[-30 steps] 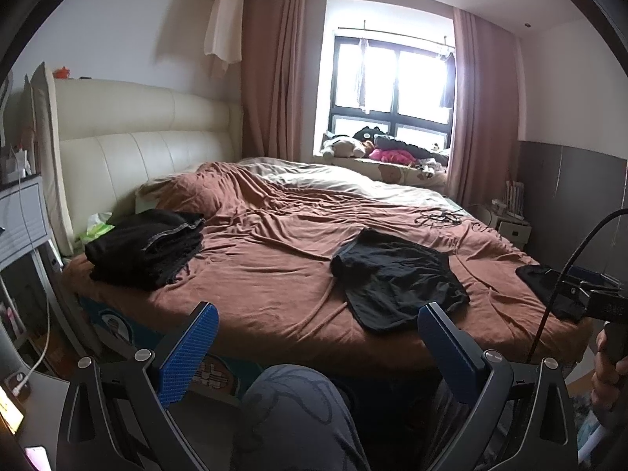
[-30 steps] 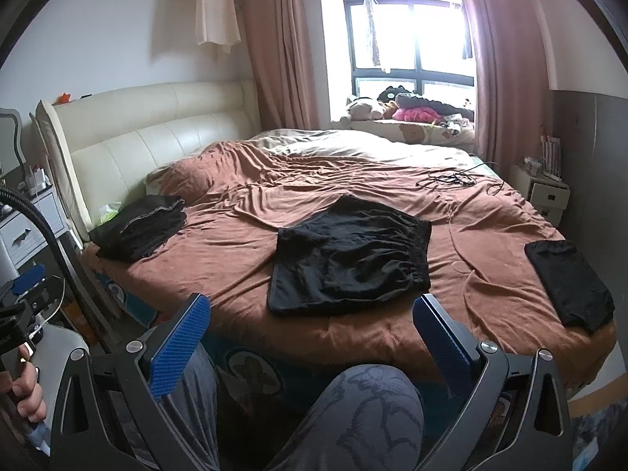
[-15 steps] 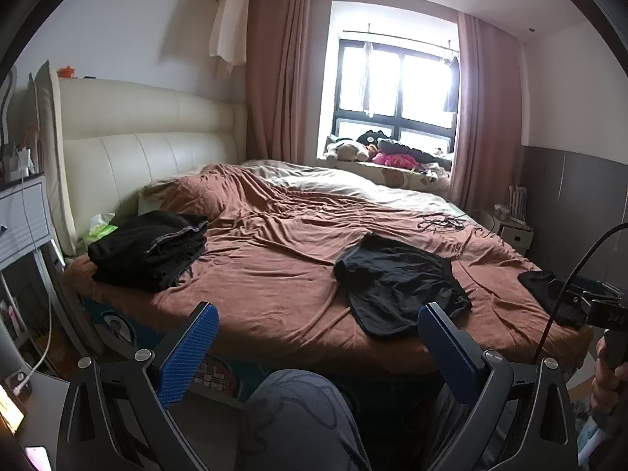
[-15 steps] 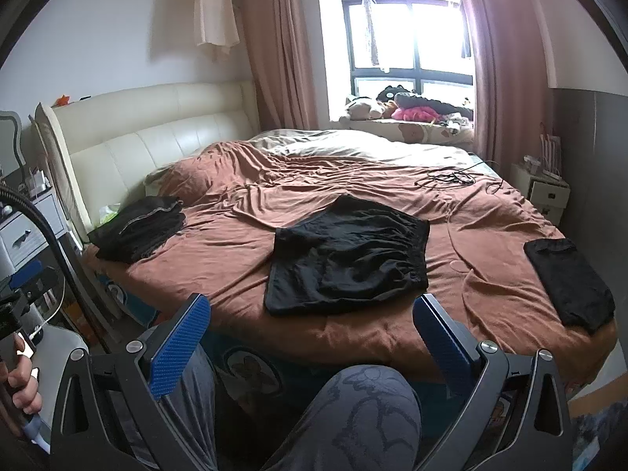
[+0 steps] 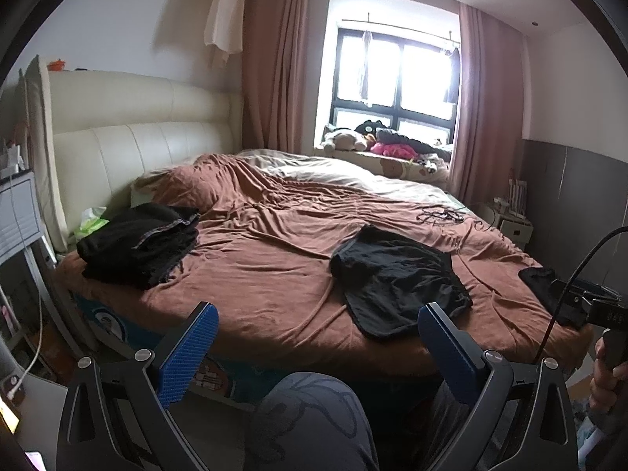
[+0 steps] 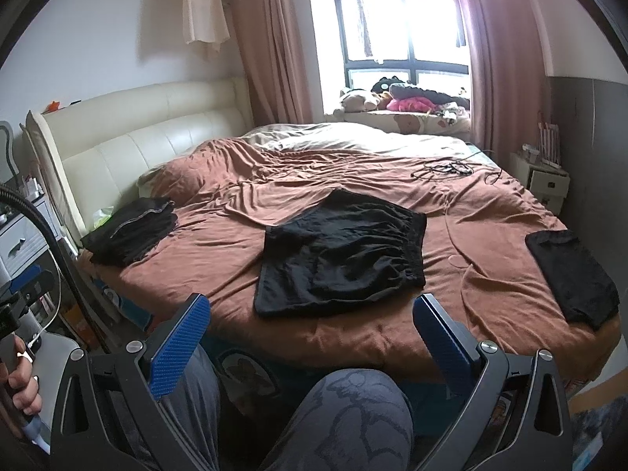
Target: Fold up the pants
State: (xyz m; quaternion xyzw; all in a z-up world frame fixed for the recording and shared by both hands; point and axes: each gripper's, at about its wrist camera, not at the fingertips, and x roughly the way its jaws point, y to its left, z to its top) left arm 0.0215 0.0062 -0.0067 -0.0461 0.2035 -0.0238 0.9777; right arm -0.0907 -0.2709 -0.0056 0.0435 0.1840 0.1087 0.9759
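Both grippers are hanging back off the near edge of the bed with nothing in them. The left gripper (image 5: 316, 337) has its blue fingers spread wide, and so does the right gripper (image 6: 312, 327). Right below each one there's a knee in grey patterned fabric (image 6: 353, 416).

Ahead of the right gripper, almost dead centre between its fingers, the black pants (image 6: 341, 251) lie flat on the brown bedspread (image 6: 243, 259), near the front edge. From the left gripper they sit ahead and off to the right (image 5: 396, 282). They look already doubled into a rough rectangle; the gathered waistband is on the right side. The long axis runs roughly left to right, tilted a bit.

Further out: a pile of dark clothes (image 6: 129, 231) far left by the headboard, and a folded black piece (image 6: 573, 274) far right.
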